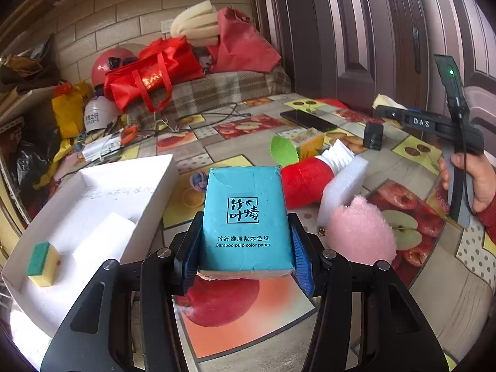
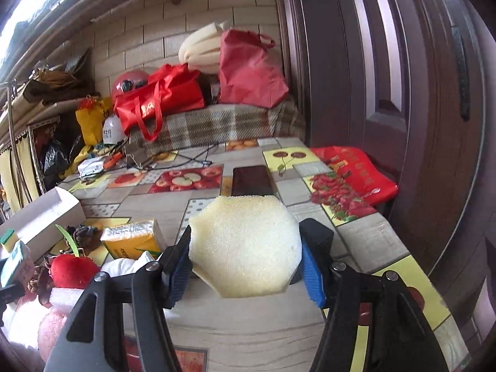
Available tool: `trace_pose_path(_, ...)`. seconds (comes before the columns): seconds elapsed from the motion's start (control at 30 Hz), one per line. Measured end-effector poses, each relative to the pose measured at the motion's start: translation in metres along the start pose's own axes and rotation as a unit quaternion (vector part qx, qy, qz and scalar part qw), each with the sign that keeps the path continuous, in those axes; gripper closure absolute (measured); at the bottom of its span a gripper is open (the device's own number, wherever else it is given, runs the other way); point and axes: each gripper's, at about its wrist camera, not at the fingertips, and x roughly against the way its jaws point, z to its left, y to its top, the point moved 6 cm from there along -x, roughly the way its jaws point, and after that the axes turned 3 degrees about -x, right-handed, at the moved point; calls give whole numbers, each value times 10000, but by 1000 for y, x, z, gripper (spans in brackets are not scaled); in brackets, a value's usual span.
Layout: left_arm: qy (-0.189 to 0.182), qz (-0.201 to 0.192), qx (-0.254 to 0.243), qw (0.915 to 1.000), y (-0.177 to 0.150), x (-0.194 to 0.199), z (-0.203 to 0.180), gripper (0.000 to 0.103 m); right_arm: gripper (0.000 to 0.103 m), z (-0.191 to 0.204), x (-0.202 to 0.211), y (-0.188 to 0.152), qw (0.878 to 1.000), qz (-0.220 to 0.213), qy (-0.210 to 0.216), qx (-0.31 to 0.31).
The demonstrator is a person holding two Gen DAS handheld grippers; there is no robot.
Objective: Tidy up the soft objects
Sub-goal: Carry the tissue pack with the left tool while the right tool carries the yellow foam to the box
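Observation:
My left gripper (image 1: 245, 248) is shut on a teal tissue pack (image 1: 246, 217) and holds it above the table, just right of the white box (image 1: 155, 183). The box holds a green-and-yellow sponge (image 1: 43, 263) and a white foam block (image 1: 99, 241). My right gripper (image 2: 246, 263) is shut on a pale yellow sponge (image 2: 245, 245) above the table. It also shows in the left wrist view (image 1: 384, 105) at far right. A red plush apple (image 1: 305, 183), a white foam block (image 1: 344, 183), a pink plush (image 1: 361, 229) and a yellow tissue pack (image 1: 310, 139) lie on the table.
A black phone (image 2: 252, 181) lies on the fruit-patterned tablecloth (image 2: 365, 238) beyond the sponge. Red bags (image 1: 155, 71), helmets and cables crowd the far end. A dark door (image 2: 387, 93) stands to the right. A red bag (image 2: 356, 173) lies beside the table edge.

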Motion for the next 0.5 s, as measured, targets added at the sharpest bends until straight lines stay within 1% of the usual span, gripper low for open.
trace_pose_path(0.2,269,-316,550,9976,1,12,27,52,41,30,23,-6,9992,-194,278,231)
trace_pose_path(0.33,458,-386,673,9959,0,16,34,52,41,55,34,-14,9976,-139,619,289)
trace_pose_path(0.5,706,-497,799,9931,-1,23,43,52,41,91,38,-22,9939,46,1061,313)
